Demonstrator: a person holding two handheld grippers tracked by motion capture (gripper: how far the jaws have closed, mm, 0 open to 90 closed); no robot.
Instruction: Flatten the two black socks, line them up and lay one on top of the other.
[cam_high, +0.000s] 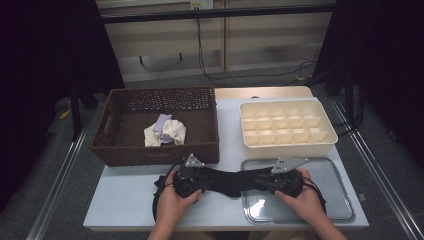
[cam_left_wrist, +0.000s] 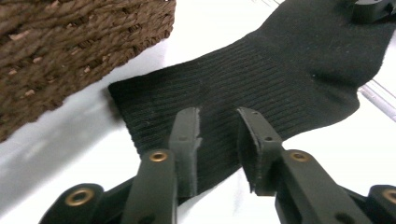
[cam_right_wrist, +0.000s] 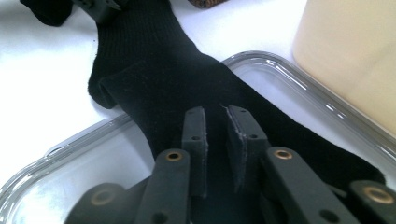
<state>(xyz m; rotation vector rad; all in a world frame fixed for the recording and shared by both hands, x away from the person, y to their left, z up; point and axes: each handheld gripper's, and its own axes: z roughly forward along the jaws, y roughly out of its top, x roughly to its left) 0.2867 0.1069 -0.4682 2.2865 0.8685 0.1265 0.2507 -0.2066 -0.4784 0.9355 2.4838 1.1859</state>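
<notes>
A black ribbed sock (cam_high: 231, 181) lies flat and stretched out along the near edge of the worktop (cam_high: 125, 200), its cuff end near the wicker basket (cam_high: 150, 150), its other end resting over the clear tray (cam_high: 330, 200).

I'm seeing the white counter (cam_high: 125, 200) carrying a wicker basket (cam_high: 150, 150), cream divider box (cam_high: 287, 145), clear tray (cam_high: 330, 200) and black sock (cam_high: 232, 181).

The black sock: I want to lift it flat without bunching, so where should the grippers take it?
Probably pinch each end from above: the black sock lies stretched flat, ribbed cuff under the left gripper, other end over the clear tray.
</notes>
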